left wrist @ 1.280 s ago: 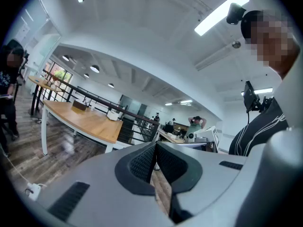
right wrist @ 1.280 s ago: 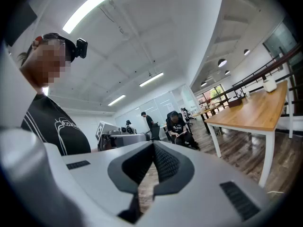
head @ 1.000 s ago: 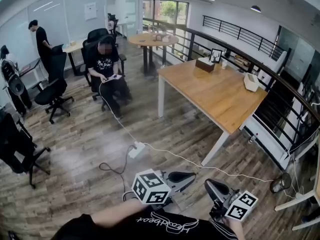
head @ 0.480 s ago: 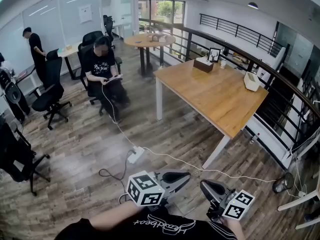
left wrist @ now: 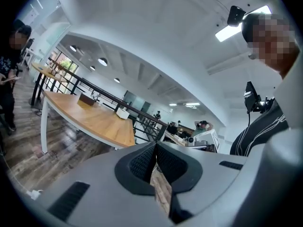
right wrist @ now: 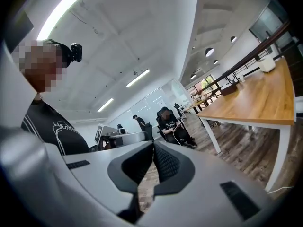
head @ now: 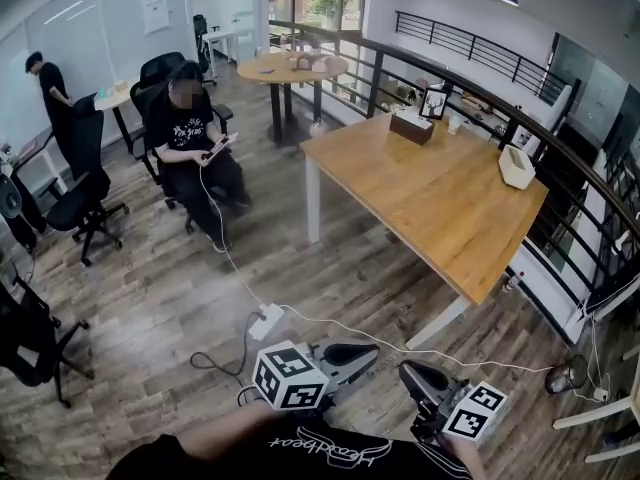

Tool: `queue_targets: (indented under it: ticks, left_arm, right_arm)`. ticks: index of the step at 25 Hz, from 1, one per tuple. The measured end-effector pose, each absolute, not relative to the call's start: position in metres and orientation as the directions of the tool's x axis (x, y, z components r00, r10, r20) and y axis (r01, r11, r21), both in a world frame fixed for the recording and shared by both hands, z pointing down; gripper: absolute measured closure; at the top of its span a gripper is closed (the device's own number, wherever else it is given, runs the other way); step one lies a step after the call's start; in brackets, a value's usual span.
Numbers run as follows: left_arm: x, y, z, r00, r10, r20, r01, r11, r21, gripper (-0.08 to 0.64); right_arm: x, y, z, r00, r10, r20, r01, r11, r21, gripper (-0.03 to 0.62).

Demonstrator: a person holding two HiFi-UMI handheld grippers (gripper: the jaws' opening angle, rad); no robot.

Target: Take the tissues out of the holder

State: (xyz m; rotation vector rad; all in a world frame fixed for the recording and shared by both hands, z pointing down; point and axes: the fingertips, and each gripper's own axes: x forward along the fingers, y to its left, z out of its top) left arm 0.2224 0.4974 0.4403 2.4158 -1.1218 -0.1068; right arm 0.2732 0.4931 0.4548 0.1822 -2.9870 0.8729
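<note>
A dark brown box-shaped holder stands at the far end of the wooden table; the left gripper view shows this holder small and far off. No tissues can be made out at this distance. Both grippers hang low in front of my body, over the floor and well short of the table. My left gripper is shut with nothing between its jaws, which meet in its own view. Beside it, my right gripper is also shut and empty, as its own view confirms.
A white basket-like container sits near the table's right edge. A seated person and office chairs are to the left. A power strip and cables lie on the wood floor. A railing runs behind the table.
The head view has shifted forward and right, so the table sits larger and nearer. Both grippers stay shut and low in front of the body.
</note>
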Motion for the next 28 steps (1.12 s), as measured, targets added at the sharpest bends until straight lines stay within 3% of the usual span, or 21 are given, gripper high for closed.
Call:
queue_targets:
  ticks: [14,28]
  left_arm:
    - [0.033,0.325,0.415,0.686,-0.718,0.116,-0.687,-0.587,0.428,0.547]
    - [0.002,0.245,0.416,0.713,-0.696,0.078,-0.659,-0.628,0.414,0.547]
  right_arm:
    - [0.091,0.314,0.43,-0.985,-0.158,0.073,-0.173,0.833,-0.525,0.575]
    - [0.055,0.231,0.435,-0.981,-0.168,0.098,-0.194,0.833,-0.519,0.575]
